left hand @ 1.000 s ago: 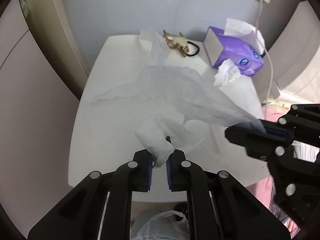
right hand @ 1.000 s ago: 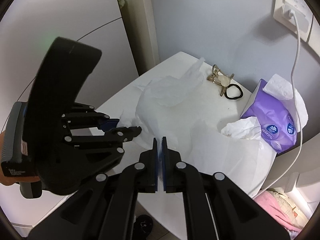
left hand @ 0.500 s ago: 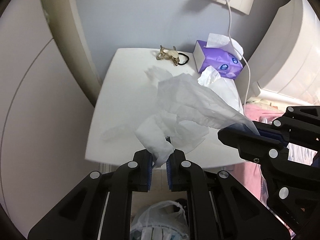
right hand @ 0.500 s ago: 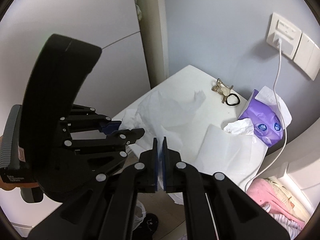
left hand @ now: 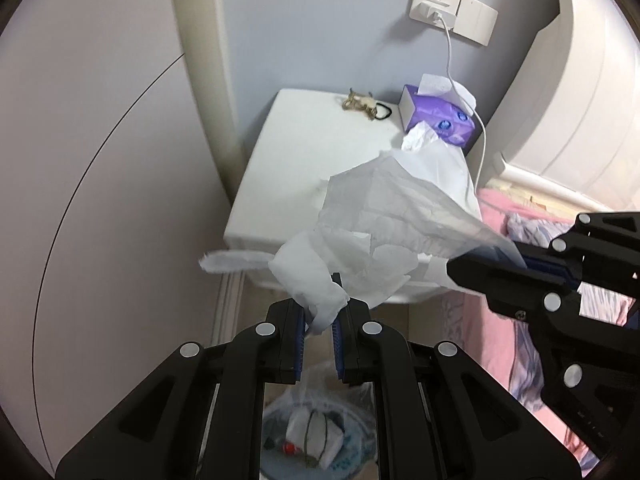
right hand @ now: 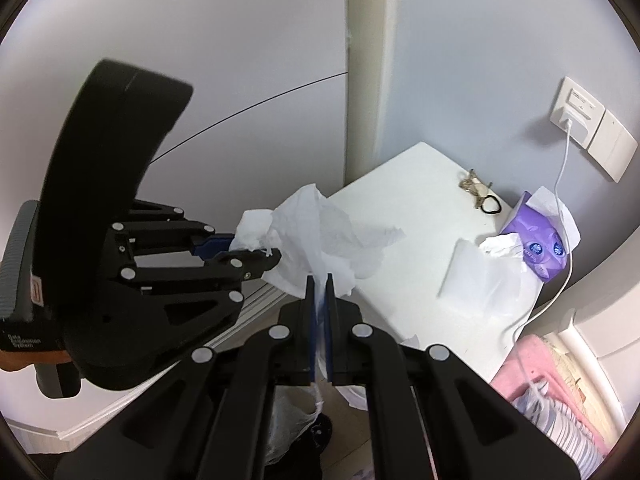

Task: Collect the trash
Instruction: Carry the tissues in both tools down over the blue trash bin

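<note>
Two claws pinch crumpled tissue [left hand: 376, 224].

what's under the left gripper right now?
A bin lined with a clear bag, trash inside: a white packet and a small red bit. The left gripper, shut on crumpled tissue, hides the bin's sides.

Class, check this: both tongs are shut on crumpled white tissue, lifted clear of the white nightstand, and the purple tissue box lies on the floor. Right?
Not quite. The purple tissue box sits on the white nightstand, at its back corner, as the left wrist view shows. The rest holds.
</note>
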